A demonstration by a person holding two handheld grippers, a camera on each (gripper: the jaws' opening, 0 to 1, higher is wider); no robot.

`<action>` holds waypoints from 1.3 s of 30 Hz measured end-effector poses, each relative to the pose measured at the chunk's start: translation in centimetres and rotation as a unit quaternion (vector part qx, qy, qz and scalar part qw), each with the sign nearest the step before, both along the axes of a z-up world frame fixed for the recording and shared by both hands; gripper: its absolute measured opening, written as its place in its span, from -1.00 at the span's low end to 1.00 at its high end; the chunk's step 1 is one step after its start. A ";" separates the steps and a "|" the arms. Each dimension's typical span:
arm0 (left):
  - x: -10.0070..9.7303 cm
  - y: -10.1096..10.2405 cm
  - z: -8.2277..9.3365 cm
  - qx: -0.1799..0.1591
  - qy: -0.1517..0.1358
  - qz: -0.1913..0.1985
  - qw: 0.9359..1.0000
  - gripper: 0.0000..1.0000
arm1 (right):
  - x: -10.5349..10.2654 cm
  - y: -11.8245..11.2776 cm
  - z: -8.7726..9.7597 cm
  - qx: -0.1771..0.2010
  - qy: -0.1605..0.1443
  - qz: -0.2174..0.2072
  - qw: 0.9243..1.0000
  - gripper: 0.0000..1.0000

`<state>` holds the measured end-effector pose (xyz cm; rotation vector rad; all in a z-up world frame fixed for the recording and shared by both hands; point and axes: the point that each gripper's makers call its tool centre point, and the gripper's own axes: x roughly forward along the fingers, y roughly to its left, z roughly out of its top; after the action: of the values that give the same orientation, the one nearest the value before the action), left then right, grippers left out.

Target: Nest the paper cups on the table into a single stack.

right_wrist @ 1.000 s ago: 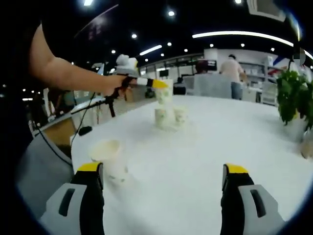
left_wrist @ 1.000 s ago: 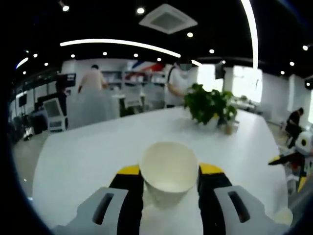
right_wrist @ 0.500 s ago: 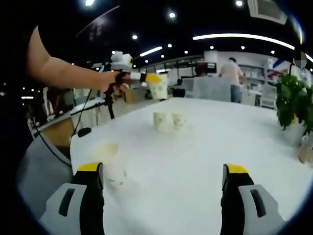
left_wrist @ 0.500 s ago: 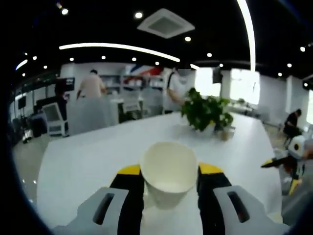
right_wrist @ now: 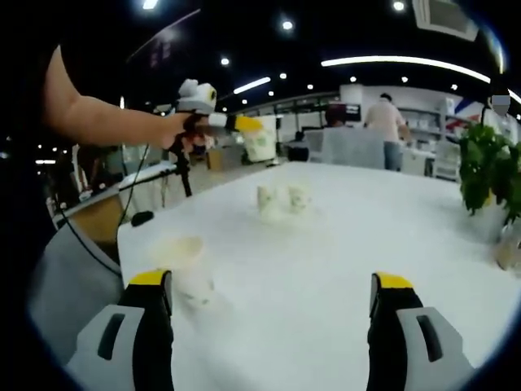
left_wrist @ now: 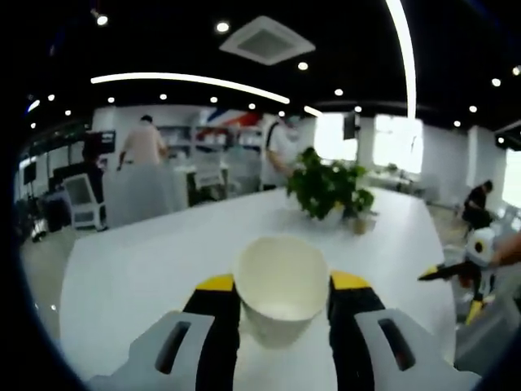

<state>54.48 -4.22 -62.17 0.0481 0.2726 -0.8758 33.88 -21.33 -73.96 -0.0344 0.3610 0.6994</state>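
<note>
while clenched on a paper cup [left_wrist: 280, 285], left gripper [left_wrist: 281, 303] lifted it off the desk [right_wrist: 391, 236] toward upper left; right gripper [right_wrist: 273, 303] fingers released; nesting pending.

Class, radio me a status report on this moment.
Left tongs shut on paper cup, aloft. Right tongs open. Three cups on table. Path clear.

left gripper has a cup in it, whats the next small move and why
Probably carry the held cup toward the two cups standing together on the table and lower it into one. The left gripper is shut on it in the air, while the right gripper is open, with a lone cup near it.
</note>
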 end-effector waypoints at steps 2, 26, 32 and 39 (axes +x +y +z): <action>-0.4 0.0 0.1 -0.004 0.002 -0.002 1.000 -0.19 | -0.1 -0.1 0.0 0.000 0.000 0.000 1.000 1.00; -5.6 -1.7 0.5 -0.014 0.004 -0.035 0.999 -0.21 | -1.2 -0.5 0.1 -0.005 -0.001 -0.010 1.000 1.00; -7.0 -2.5 1.1 -0.025 0.005 -0.044 0.999 -0.21 | -1.4 -0.9 0.4 -0.007 -0.003 -0.014 1.000 1.00; -8.5 -3.2 1.0 -0.021 0.003 -0.055 0.998 -0.23 | -1.5 -1.3 0.6 -0.009 -0.005 -0.019 1.000 1.00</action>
<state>46.00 -7.44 -61.15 0.0222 0.2597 -0.9908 32.42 -22.62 -73.34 -0.0483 0.3569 0.6580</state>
